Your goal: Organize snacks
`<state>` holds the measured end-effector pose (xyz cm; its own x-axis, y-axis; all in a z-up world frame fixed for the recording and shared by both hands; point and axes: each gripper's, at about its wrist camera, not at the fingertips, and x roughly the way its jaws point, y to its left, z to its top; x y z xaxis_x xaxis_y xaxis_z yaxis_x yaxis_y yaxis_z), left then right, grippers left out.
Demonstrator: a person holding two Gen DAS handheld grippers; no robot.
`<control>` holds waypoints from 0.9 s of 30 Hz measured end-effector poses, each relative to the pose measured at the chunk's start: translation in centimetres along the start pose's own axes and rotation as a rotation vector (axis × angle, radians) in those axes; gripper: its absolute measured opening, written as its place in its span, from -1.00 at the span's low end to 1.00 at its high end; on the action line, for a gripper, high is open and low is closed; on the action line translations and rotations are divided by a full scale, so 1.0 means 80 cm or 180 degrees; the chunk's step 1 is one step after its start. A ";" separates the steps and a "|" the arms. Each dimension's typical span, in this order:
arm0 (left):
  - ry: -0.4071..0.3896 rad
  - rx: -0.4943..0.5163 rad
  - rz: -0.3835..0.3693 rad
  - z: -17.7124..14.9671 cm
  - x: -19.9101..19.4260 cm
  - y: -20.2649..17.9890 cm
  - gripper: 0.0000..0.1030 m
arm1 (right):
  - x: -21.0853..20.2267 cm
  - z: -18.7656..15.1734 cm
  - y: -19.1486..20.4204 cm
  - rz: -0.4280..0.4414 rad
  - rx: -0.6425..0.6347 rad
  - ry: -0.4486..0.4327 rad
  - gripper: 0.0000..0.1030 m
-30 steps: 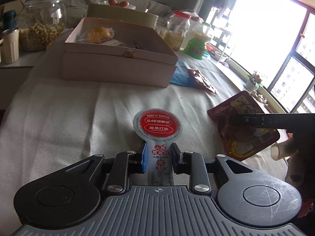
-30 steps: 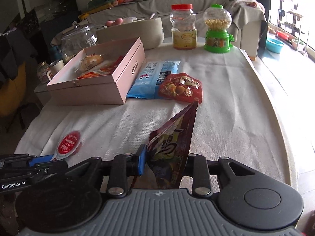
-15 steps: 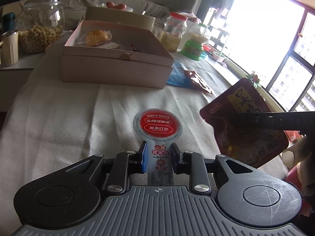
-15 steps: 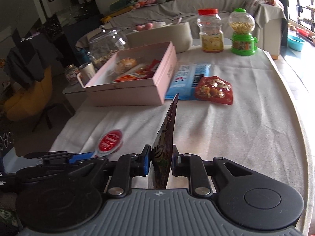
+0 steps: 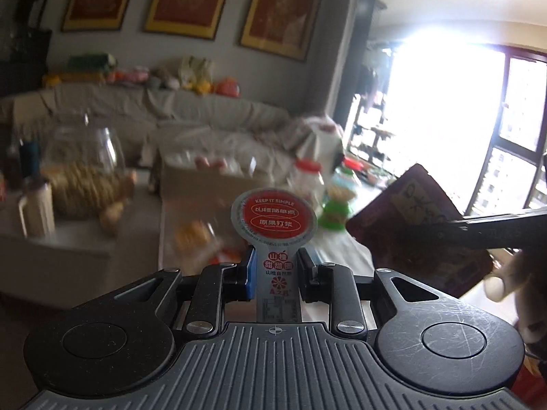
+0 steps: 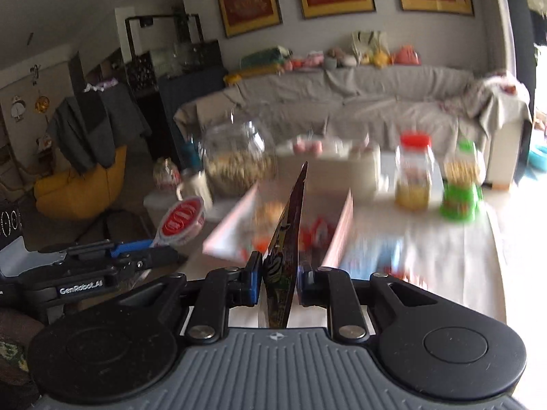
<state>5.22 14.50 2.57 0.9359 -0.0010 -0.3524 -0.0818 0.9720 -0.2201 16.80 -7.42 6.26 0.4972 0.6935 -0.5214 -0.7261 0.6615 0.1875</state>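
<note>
Carrying two snacks at once, both off the worktop (image 6: pixel 444 256), which has a white cloth over it. Background is motion-blurred in both views, so I'm reading it loosely.

Largest item in play: pink box (image 6: pixel 342 225), open, sitting on the worktop ahead of both tongs. Some wrapped snacks are already inside, orange and red shapes, too smeared to name. My read is that's the destination, which is why both hands point at it.

Behind it sit a glass jar (image 6: pixel 236 160) of pale nibbles, a red-lidded jar (image 6: pixel 413 171) and a green dispenser (image 6: pixel 461 184). These look like clutter, not targets.

Dark red pouch (image 5: pixel 420 229): flat foil bag with printed characters, held by its lower part. From the right wrist I see it edge-on, standing upright between the pads. Right tongs (image 6: pixel 281 273) are clamped shut on it; thin bag, so the jaws are nearly together. An edge grip keeps it from flopping, and it should drop in flat-side down on release.

Smallest: round-lid sachet (image 5: pixel 273 222), silver with a red disc top and a narrow printed stem. Left tongs (image 5: pixel 276 268) are closed on the stem, disc sticking out forward. Gripping the stem makes sense since the disc is too wide and soft for the pads.

Both grips look secure. Risk I'd flag: the pouch catching the box wall on the way in.
</note>
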 end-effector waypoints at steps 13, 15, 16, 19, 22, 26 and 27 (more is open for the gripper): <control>0.0460 -0.0696 0.0027 0.021 0.201 0.115 -0.44 | 0.121 0.098 0.002 -0.0312 -0.0264 0.0119 -0.62; 0.0379 -0.0829 0.0169 0.013 0.180 0.123 -0.44 | 0.148 0.096 -0.004 -0.0294 -0.0184 0.0225 -0.62; 0.0386 -0.0908 0.0248 0.008 0.169 0.127 -0.44 | 0.164 0.095 -0.005 -0.0255 -0.0114 0.0284 -0.62; 0.0417 -0.1128 0.0330 -0.007 0.139 0.140 -0.45 | 0.221 0.096 -0.006 -0.0036 0.0132 0.0449 -0.62; 0.0468 -0.1078 0.0365 -0.023 0.114 0.145 -0.45 | 0.276 0.090 -0.004 0.0287 0.0446 0.0606 -0.62; 0.0568 -0.1075 0.0197 -0.038 0.099 0.144 -0.45 | 0.344 0.065 0.006 0.0426 0.0591 0.0859 -0.62; 0.0586 -0.1053 0.0148 -0.041 0.099 0.144 -0.45 | 0.355 0.057 0.008 0.0427 0.0562 0.0908 -0.61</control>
<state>10.54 24.94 -5.75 0.8538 -0.0301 -0.5198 -0.2572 0.8436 -0.4713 32.59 14.03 -4.64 0.2323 0.6866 -0.6890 -0.6703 0.6263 0.3981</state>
